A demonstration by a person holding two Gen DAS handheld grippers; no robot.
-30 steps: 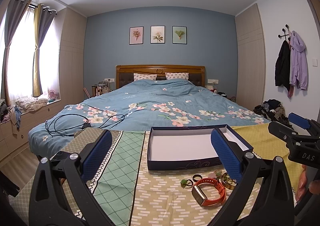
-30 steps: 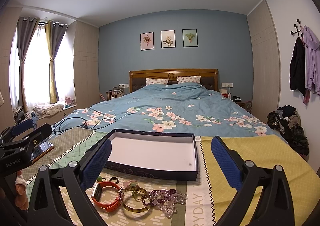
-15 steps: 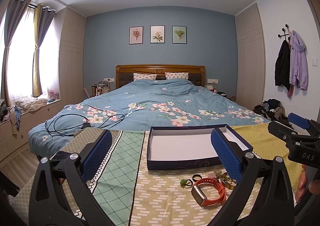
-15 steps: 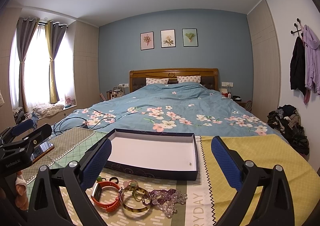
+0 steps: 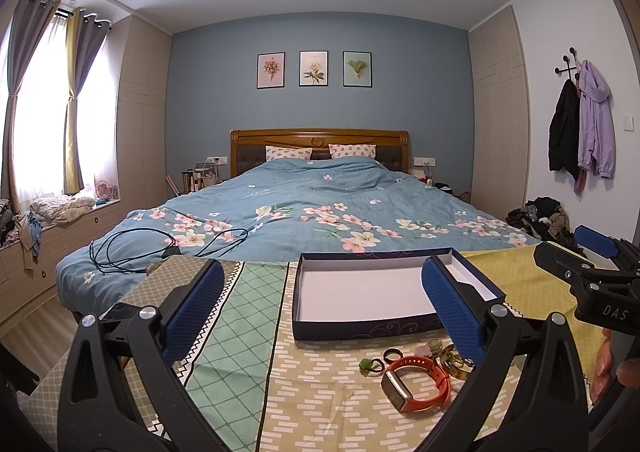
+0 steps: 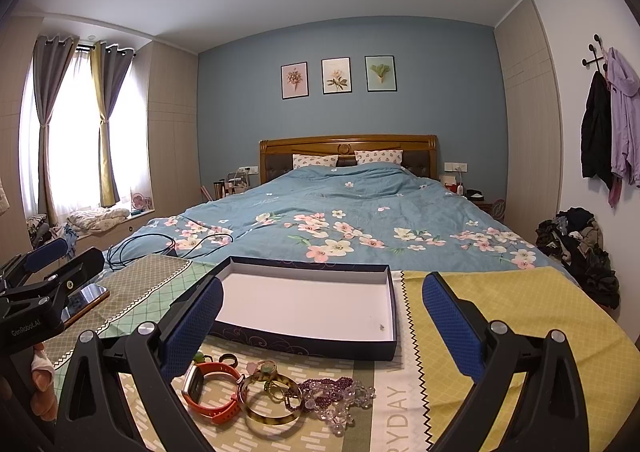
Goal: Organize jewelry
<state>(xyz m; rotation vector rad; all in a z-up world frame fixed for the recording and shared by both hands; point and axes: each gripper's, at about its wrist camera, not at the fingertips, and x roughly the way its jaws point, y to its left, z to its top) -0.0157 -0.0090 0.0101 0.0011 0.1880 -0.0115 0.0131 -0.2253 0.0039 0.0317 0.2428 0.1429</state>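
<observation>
Jewelry is gathered in a loose cluster on the patterned cloth [image 6: 520,312] at the lower centre of the right wrist view, just in front of a shallow dark-blue box [image 6: 304,348] with a white, bare floor. In that cluster an orange watch [image 6: 210,388] lies at the left, a tortoiseshell bangle [image 6: 268,418] is seen beside it, and a heap of purple and clear beads [image 6: 336,398] is spread to the right, touching the bangle. A small dark ring [image 6: 229,359] and a green-stoned ring [image 5: 366,365] are placed between the watch and the box's near wall.

The right gripper [image 6: 322,320] is held wide apart over the scene, nothing being clamped between its blue pads [image 6: 452,326]; the box is framed in the gap. The left gripper [image 5: 320,308] is likewise spread wide and holds nothing, its right pad overlapping the box's right corner in the left wrist view, where the orange watch [image 5: 416,382] appears at the lower right and the box [image 5: 360,330] at centre right.

Each tool is visible from the other camera: the left one at the left edge of the right wrist view, with fingertips of a hand [image 6: 40,384] below it, and the right one at the right edge of the left wrist view. A phone [image 6: 86,298] is seen lying on the cloth at the left. Behind, a bed with a blue floral quilt [image 6: 340,220] fills the middle of the frame, a black cable [image 5: 160,246] being coiled on its left side.
</observation>
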